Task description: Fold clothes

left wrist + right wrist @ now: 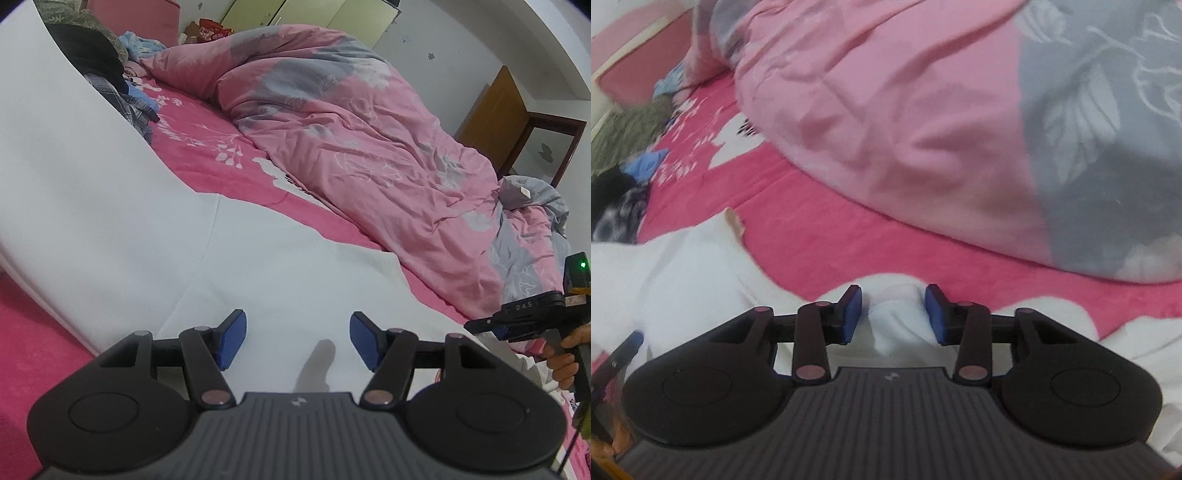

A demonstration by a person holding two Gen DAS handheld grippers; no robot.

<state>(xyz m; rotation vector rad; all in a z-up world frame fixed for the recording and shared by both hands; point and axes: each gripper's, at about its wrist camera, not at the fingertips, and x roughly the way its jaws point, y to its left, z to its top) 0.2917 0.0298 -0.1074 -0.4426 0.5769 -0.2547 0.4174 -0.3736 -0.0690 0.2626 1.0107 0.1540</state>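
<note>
A white garment [110,192] lies spread over the pink bed sheet [207,155]. My left gripper [297,339] hovers just above it, open, with nothing between its blue pads. My right gripper [480,325] enters from the right edge of the left wrist view, held by a hand [565,363]. In the right wrist view the right gripper [894,314] is open, partly narrowed, low on the same white garment [701,280]. A raised fold of white cloth [894,325] stands between its blue pads, and they do not visibly pinch it. A tip of the left gripper [629,343] shows at the lower left.
A bulky pink and grey duvet [351,122] fills the far side of the bed, close beyond the garment. Dark, blue and plaid clothes [122,92] are heaped near the pink headboard [136,22]. A wooden door [495,118] stands at the right.
</note>
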